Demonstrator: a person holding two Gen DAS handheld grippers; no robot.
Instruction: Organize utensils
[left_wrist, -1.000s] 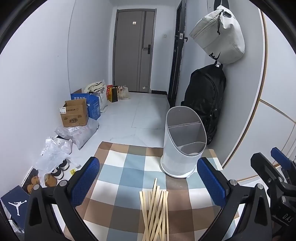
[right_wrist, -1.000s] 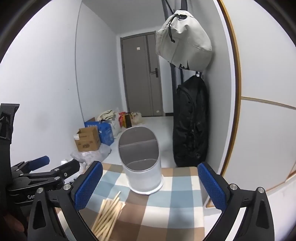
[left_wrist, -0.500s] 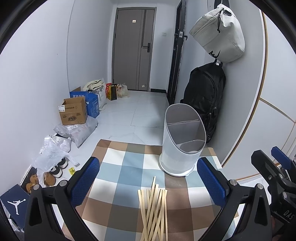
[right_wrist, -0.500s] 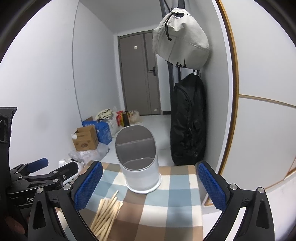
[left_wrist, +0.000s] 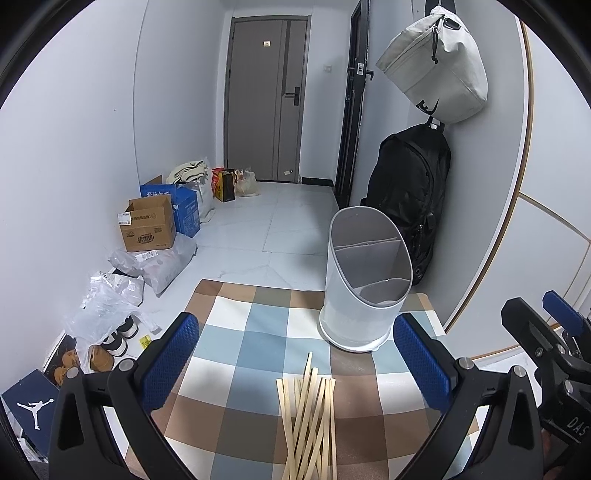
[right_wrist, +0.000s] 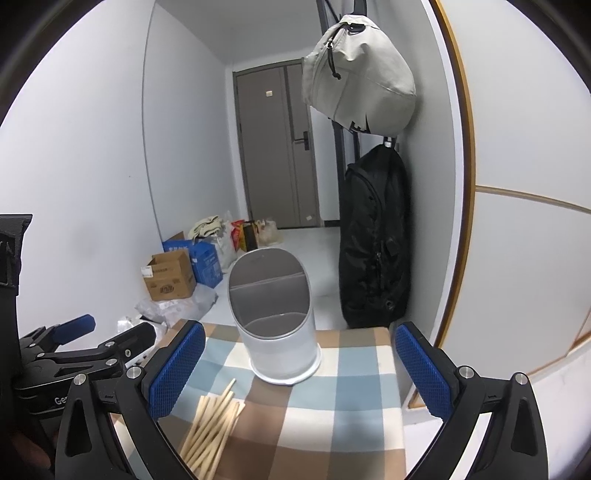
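A loose bundle of wooden chopsticks (left_wrist: 308, 417) (right_wrist: 210, 428) lies on the checked tablecloth (left_wrist: 240, 354) (right_wrist: 332, 406). Behind it stands a white utensil holder (left_wrist: 364, 284) (right_wrist: 275, 317) with a slanted top and inner dividers, nothing visible inside. My left gripper (left_wrist: 295, 362) hovers open over the near end of the chopsticks, which lie between its blue pads. My right gripper (right_wrist: 297, 373) is open too, above the cloth in front of the holder, with the chopsticks down at its left. Each gripper shows at the edge of the other's view.
The small table ends just behind the holder. A black backpack (left_wrist: 406, 192) hangs on the right wall under a beige bag (left_wrist: 436, 62). Cardboard boxes (left_wrist: 149, 229), plastic bags and shoes litter the floor at left. A grey door (left_wrist: 266, 99) closes the hallway.
Both views have shifted slightly, with the holder and chopsticks sitting a little higher and farther in frame. Both grippers stay open, nothing was taken hold of.
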